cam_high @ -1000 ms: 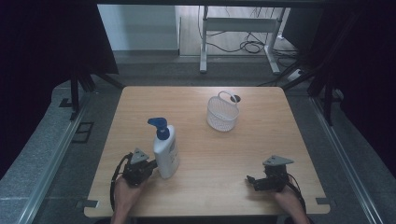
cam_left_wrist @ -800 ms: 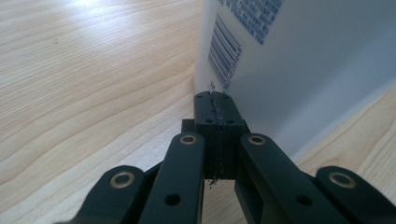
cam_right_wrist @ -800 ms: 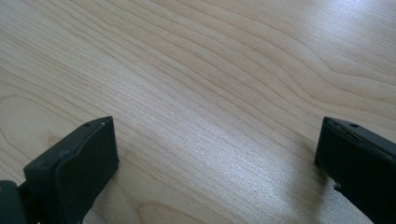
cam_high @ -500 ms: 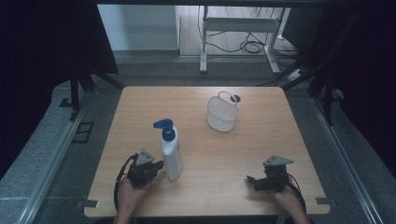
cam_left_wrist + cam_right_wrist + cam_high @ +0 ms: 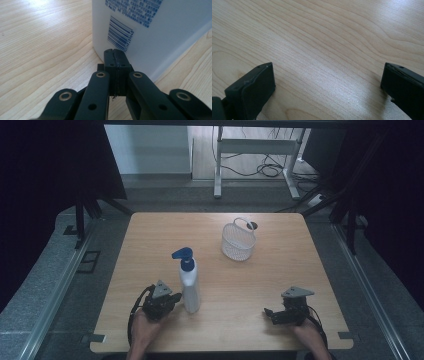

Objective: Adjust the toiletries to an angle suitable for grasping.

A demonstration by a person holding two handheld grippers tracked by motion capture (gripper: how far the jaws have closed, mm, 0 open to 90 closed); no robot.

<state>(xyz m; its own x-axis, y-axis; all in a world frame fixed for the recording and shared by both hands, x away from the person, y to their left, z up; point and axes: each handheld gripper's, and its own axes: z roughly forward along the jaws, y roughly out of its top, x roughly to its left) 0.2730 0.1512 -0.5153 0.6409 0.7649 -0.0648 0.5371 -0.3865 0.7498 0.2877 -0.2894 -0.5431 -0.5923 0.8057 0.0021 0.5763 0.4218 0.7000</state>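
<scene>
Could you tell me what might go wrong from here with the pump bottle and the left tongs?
1. The left tongs are shut with their tips at the base of the tall pump bottle; a push there may topple it.
2. Shut, they cannot grasp it without backing off and opening.
3. The white basket stands farther up the table, so a carry there risks a slip.

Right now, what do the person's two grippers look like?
Both the left gripper and the right gripper are black, each topped by a grey three-cornered plate and trailing a black cable. Close up, the jaws are matte black bars with metal-ringed pivot holes. No sleeves show.
</scene>
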